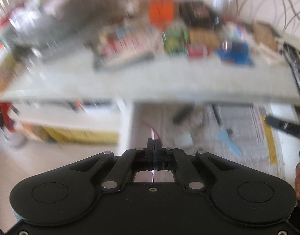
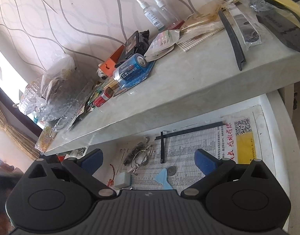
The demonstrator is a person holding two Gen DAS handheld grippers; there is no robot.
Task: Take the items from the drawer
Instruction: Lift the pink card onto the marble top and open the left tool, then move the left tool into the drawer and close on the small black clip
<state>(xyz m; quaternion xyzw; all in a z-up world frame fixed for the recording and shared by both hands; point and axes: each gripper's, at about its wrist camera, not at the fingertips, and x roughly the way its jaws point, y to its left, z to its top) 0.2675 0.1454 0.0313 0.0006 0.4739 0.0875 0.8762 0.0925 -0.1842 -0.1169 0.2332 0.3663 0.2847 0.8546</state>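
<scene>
Open drawer [image 2: 267, 105]: pulled out beneath the desk [image 2: 189, 74], its bottom lined with printed newspaper [image 2: 198, 143].

Drawer contents, as seen in the right wrist view: a pale blue plastic piece [image 2: 163, 176]; a round coin-like disc [image 2: 172, 170] touching its upper edge; a small grey-blue square block [image 2: 123, 179]; a bunch of metal rings and keys [image 2: 139, 155]; a thin red tie [image 2: 112, 173] at the left; two black strips [image 2: 189, 131] laid in a cross near the back.

Desk top: a large blue battery in its card pack [image 2: 130, 70], two clear spray bottles [image 2: 154, 12] against the wall, a red lighter [image 2: 102, 98], crumpled plastic bags [image 2: 52, 82].

Right tongs [image 2: 149, 159]: released, blue pads wide apart, held above the drawer contents and gripping nothing.

Left tongs [image 1: 154, 146]: clenched, fingers pressed together; a thin pale sliver with a red thread is seen at their tip, but heavy blur leaves it unclear whether it is gripped. They are pointed at the desk's front edge, at the drawer's left side.
</scene>
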